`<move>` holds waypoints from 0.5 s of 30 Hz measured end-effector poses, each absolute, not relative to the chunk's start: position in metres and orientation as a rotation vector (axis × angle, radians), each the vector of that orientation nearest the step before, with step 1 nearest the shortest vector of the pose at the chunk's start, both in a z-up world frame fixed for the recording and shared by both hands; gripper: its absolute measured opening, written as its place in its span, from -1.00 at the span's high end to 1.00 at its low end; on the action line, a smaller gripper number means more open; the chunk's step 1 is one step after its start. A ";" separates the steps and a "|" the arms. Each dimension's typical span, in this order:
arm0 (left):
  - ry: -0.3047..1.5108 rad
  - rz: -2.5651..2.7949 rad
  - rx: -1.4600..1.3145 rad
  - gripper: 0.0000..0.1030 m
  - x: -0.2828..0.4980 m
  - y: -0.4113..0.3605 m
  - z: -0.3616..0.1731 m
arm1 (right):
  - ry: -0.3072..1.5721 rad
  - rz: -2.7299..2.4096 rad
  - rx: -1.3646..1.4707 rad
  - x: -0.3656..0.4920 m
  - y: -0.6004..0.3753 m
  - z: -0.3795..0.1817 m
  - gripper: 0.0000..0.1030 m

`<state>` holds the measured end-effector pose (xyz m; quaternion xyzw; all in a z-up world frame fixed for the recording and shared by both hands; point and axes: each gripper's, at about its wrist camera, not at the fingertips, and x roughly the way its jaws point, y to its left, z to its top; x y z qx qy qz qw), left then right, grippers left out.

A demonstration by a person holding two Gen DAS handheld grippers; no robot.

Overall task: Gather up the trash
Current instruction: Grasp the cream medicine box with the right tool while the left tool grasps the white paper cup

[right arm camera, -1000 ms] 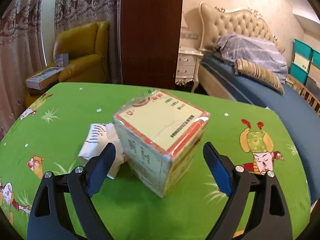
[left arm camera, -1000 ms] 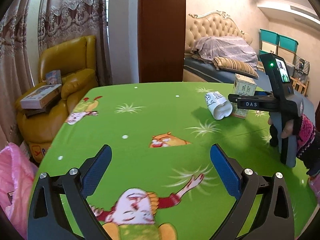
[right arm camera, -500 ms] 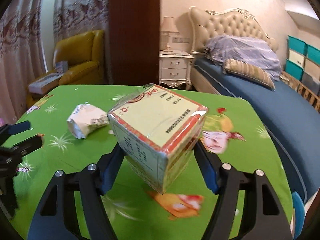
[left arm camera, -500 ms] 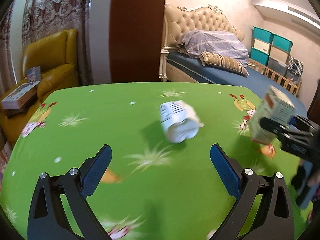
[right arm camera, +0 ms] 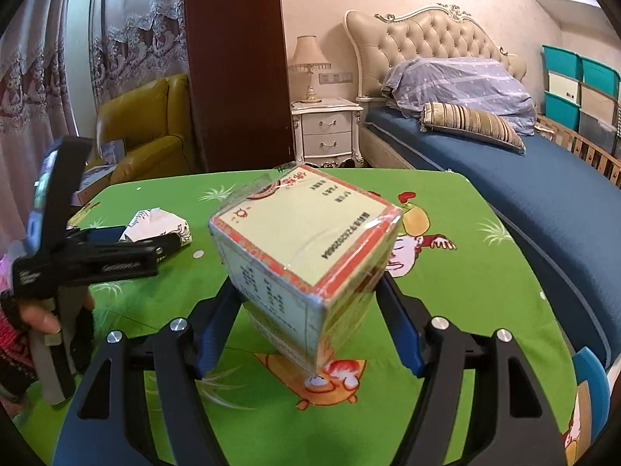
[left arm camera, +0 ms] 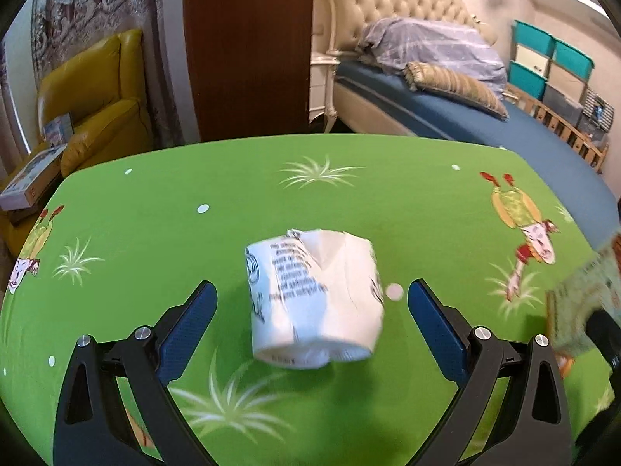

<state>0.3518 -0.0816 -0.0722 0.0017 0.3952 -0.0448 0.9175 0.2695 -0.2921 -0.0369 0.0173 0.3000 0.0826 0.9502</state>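
Note:
A crumpled white paper cup (left arm camera: 314, 299) with black print lies on its side on the green cartoon tablecloth (left arm camera: 349, 194). My left gripper (left arm camera: 310, 310) is open, its blue fingers on either side of the cup without touching it. In the right wrist view the cup (right arm camera: 157, 225) shows at the left with the left gripper (right arm camera: 136, 244) around it. My right gripper (right arm camera: 306, 306) is shut on a cream carton with red edging (right arm camera: 306, 260), held tilted above the table. The carton shows blurred at the right edge of the left wrist view (left arm camera: 586, 303).
A yellow armchair (left arm camera: 97, 101) with boxes stands beyond the table's left edge. A bed (right arm camera: 524, 171) runs along the right side. A brown wardrobe panel (left arm camera: 248, 46) and a white nightstand (right arm camera: 330, 132) stand behind the table.
My left gripper swung right and moved in until the paper cup lay between its fingers. My right gripper closed on the carton and lifted it off the table.

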 end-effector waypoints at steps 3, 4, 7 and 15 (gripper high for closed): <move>0.844 -0.084 0.014 -0.82 0.358 -0.084 -0.076 | 0.606 0.169 0.022 0.268 -0.289 -0.037 -0.33; 0.843 -0.083 0.022 -0.82 0.358 -0.085 -0.077 | 0.606 0.167 0.013 0.268 -0.287 -0.037 -0.33; 0.832 -0.077 0.023 -0.32 0.357 -0.087 -0.076 | 0.603 0.167 -0.015 0.266 -0.283 -0.037 -0.33; 0.749 -0.112 -0.010 -0.21 0.333 -0.085 -0.065 | 0.624 0.174 0.008 0.268 -0.282 -0.040 -0.33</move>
